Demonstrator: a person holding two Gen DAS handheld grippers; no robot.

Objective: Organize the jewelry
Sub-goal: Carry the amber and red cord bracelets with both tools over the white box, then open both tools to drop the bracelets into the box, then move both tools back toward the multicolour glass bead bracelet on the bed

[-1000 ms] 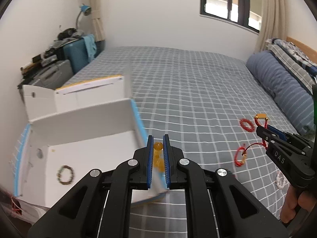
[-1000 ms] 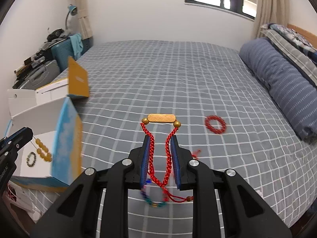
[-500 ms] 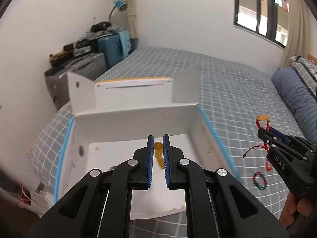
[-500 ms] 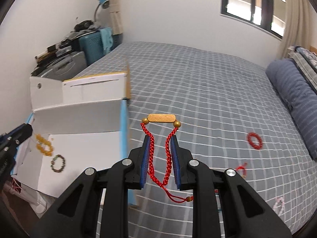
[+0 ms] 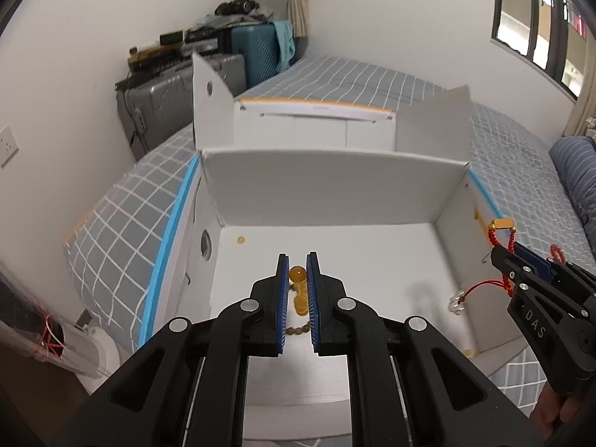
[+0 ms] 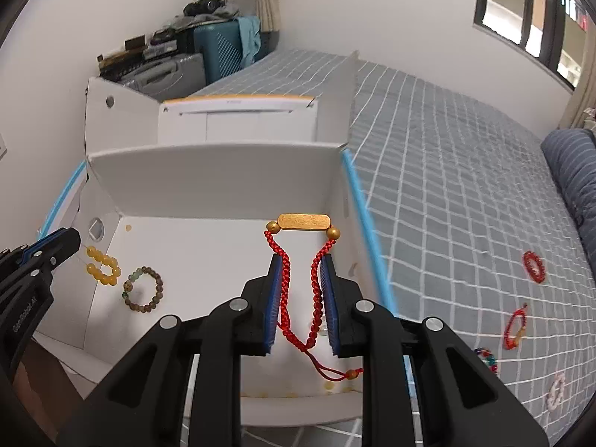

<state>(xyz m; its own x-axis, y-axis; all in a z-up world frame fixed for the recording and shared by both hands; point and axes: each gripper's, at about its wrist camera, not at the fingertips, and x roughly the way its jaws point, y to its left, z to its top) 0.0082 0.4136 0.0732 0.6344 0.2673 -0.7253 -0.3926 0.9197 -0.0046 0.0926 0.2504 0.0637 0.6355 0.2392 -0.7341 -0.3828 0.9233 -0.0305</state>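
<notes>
My left gripper (image 5: 297, 259) is shut on an amber bead bracelet (image 5: 297, 275) and holds it over the open white box (image 5: 335, 171); the bracelet hangs from it in the right wrist view (image 6: 103, 267). My right gripper (image 6: 301, 260) is shut on a red cord bracelet (image 6: 316, 290) with a gold bar (image 6: 303, 221), above the box's right side; it also shows in the left wrist view (image 5: 501, 253). A green-brown bead bracelet (image 6: 143, 289) lies on the box floor.
The box sits at the corner of a grey checked bed (image 6: 447, 171). Several more bracelets lie on the bedspread to the right, among them a red ring (image 6: 533, 266) and a red-and-gold one (image 6: 516, 327). Suitcases (image 5: 178, 85) stand against the wall.
Both grippers have moved left over the open box, each still holding its bracelet. The box now fills the middle of both views.
</notes>
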